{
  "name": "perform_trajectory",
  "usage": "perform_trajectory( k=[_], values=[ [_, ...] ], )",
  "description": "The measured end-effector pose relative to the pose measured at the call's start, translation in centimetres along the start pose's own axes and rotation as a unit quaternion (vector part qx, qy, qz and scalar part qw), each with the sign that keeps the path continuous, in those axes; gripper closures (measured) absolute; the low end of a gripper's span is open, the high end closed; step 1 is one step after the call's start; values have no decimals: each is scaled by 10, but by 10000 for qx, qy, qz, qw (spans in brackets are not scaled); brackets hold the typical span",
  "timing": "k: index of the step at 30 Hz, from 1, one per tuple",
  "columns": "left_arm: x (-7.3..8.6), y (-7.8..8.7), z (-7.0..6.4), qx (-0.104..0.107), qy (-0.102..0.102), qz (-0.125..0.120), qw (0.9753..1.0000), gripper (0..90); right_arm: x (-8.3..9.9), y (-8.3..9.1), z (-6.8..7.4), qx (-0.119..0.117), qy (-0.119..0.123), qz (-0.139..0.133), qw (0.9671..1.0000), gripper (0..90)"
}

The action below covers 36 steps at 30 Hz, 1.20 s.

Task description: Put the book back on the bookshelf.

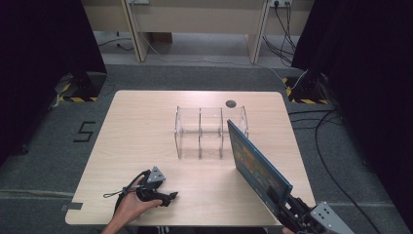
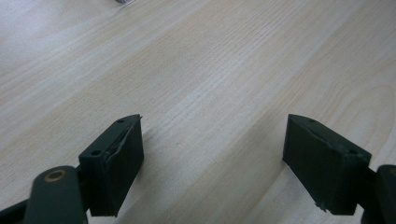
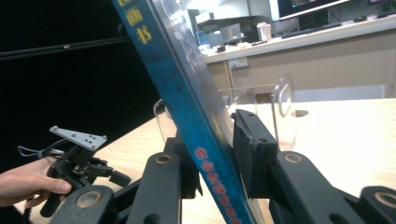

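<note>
high view: your right gripper point(image 1: 285, 204), at the lower right of the frame, is clamped on the near bottom corner of a thin blue book point(image 1: 255, 168). the book is carried clear of the table point(image 1: 141, 126), tilted, and runs up and left from the gripper toward the frame centre. its far top corner lies, in the picture, just beside the right-hand compartment of the clear acrylic rack point(image 1: 209, 131), which stands upright at mid-frame with three slots open to the top. whether the corner touches the rack cannot be told.

right gripper view: the book point(image 3: 187, 98) crosses the frame from upper left to bottom centre, pinched between the two jaws; the rack point(image 3: 275, 107) stands behind it at centre right.

left gripper view: your left gripper point(image 2: 212, 158) hangs low over bare wood with its jaws spread wide and nothing between them. in the high view it point(image 1: 163, 195) rests at the lower left, well apart from the rack and the book.

step in hand, as a judgement: transport of the book to the rack, before insertion. the next move calls for you to bring the book upright, line its lower edge with one slot between two dividers, and lower it without knocking the light rack; the idle left gripper could steady the rack.
</note>
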<state>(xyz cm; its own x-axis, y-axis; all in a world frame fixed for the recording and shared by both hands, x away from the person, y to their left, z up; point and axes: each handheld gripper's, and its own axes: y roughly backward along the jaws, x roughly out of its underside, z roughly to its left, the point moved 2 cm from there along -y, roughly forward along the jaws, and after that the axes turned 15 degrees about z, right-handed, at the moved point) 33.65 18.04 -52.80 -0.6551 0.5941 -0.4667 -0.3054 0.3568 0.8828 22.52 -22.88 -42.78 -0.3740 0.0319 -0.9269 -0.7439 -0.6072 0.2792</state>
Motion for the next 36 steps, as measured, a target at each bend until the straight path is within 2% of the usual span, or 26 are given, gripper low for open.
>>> perform_trajectory(
  k=[6,11,19,26,31,36],
  values=[
    [0,-1,-1,-81,-93,17,9999,182,4,0,-7,113,5,57,9999,748],
    [1,-2,-3,-108,-161,15,9998,159,4,0,-7,120,64,51,9999,749],
    [2,-5,-5,-118,-175,-106,9997,109,3,-1,-8,321,428,67,9985,767],
    [1,-7,-9,-102,-201,-129,9997,75,4,-2,-10,394,501,85,9979,769],
    [1,-8,-10,-102,-199,-142,9996,74,4,-7,-9,488,702,180,9962,767],
    [0,-8,-10,-100,-216,-153,9996,72,2,-17,-14,544,700,247,9958,763]
  ],
)
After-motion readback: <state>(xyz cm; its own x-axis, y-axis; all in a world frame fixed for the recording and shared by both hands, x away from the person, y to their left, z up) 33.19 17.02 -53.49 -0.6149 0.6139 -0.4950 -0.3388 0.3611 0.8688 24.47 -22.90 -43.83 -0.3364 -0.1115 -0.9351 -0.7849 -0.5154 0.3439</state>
